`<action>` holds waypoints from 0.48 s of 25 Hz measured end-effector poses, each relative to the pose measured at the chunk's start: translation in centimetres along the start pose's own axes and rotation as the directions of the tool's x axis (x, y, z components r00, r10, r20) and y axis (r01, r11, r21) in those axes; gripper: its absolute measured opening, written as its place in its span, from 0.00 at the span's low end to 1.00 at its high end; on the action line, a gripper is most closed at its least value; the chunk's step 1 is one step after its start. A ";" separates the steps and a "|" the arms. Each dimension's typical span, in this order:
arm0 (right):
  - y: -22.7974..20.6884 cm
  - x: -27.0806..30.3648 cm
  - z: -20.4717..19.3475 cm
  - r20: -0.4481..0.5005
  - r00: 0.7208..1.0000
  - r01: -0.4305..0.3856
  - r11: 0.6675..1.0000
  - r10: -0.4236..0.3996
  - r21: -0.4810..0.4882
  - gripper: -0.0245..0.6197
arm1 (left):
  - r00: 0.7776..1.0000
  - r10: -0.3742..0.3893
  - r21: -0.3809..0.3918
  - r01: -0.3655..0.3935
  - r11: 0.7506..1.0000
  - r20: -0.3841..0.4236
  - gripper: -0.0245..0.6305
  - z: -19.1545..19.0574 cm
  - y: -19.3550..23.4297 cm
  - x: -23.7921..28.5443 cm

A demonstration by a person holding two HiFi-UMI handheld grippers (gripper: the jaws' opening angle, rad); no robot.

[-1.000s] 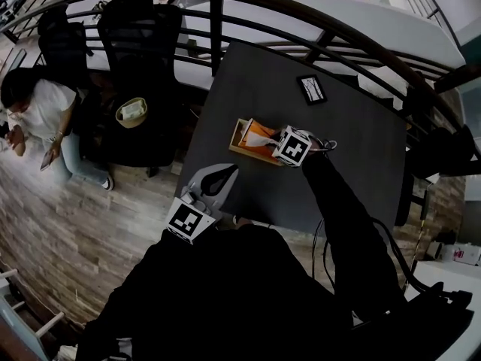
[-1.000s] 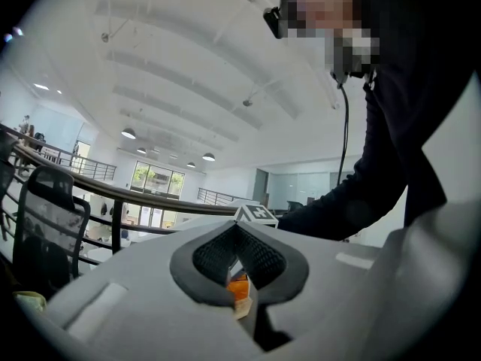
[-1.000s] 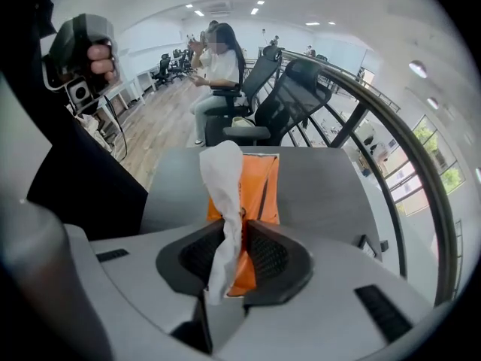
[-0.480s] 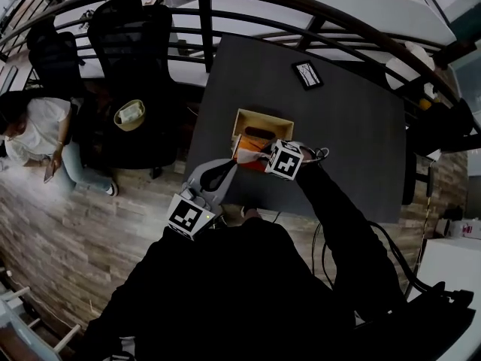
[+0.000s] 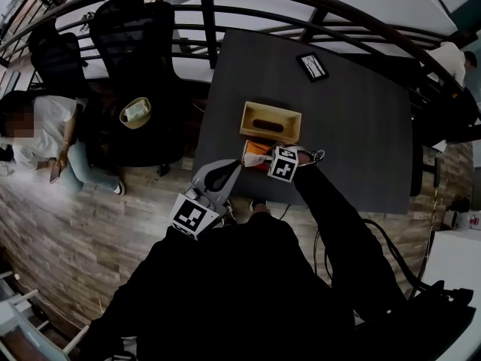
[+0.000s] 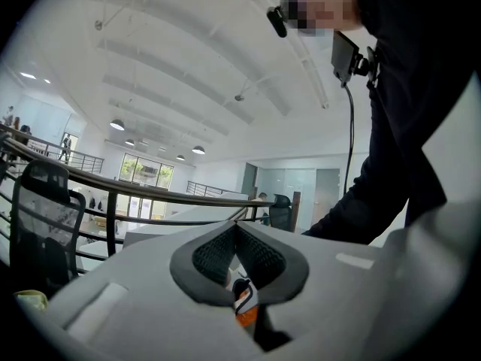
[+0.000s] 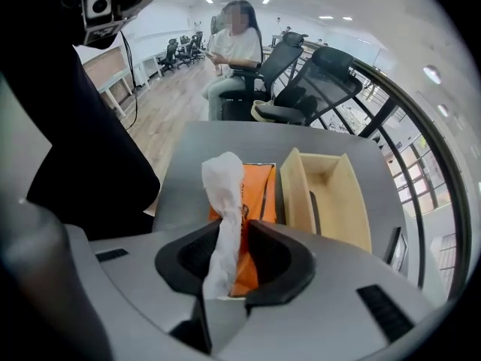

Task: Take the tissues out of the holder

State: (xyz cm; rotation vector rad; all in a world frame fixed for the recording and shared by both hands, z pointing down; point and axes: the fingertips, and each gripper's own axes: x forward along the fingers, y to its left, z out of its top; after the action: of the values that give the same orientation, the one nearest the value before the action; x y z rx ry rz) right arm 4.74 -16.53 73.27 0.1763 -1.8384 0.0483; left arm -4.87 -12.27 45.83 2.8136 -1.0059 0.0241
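Dark grey square table (image 5: 353,126) carries a small flat black-framed rectangular device (image 5: 312,66); curved black metal railing (image 5: 301,6) and black mesh office chair (image 5: 139,43) beyond.

- Holder (image 5: 272,135) on the counter (image 5: 361,126), near its middle
- Tissue pack (image 5: 257,153) on the counter just before the holder, toward the near edge
- Chair (image 5: 143,36) left of the counter, railing (image 5: 209,21) behind both

Close up, the right gripper (image 7: 233,228) has its jaws opening around a crumpled white tissue (image 7: 224,183) that stands between them, touching both pads. Beyond it an orange tissue pack (image 7: 259,190) lies on a grey table (image 7: 203,145), with an open wooden holder (image 7: 294,194) just beside its right edge. Farther back are office chairs (image 7: 316,89) and a seated person (image 7: 229,47).
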 end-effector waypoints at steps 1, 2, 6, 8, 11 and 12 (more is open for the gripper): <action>0.1 0.5 -0.2 -0.005 1.000 0.004 1.000 -0.004 0.002 0.19 | 1.000 -0.001 0.002 0.001 1.000 -0.002 0.01 0.0 0.0 -0.2; 0.2 0.9 -0.5 -0.009 1.000 0.005 1.000 -0.005 0.006 0.19 | 1.000 -0.002 0.003 0.002 1.000 -0.003 0.01 -0.1 0.1 -0.4; 0.7 2.4 -1.4 -0.023 1.000 0.001 1.000 -0.001 0.011 0.20 | 1.000 -0.005 0.003 0.005 1.000 -0.007 0.01 -0.2 0.4 -0.8; 0.7 2.8 -1.6 -0.016 1.000 0.010 1.000 -0.009 0.026 0.22 | 1.000 -0.009 0.002 0.009 1.000 -0.010 0.01 -0.4 0.4 -0.9; 0.5 2.9 -1.4 -0.002 1.000 0.017 0.998 -0.017 0.063 0.30 | 1.000 -0.021 0.000 0.021 1.000 -0.014 0.01 -0.6 0.4 -0.8; 0.4 2.9 -1.4 0.006 1.000 0.019 0.997 -0.019 0.075 0.36 | 1.000 -0.028 0.000 0.028 1.000 -0.013 0.01 -0.6 0.4 -0.8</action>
State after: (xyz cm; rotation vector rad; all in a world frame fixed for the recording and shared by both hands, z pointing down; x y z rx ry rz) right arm 5.22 -16.27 76.44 0.2471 -1.8429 0.1040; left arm -5.71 -12.03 46.41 2.8232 -0.9638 0.0395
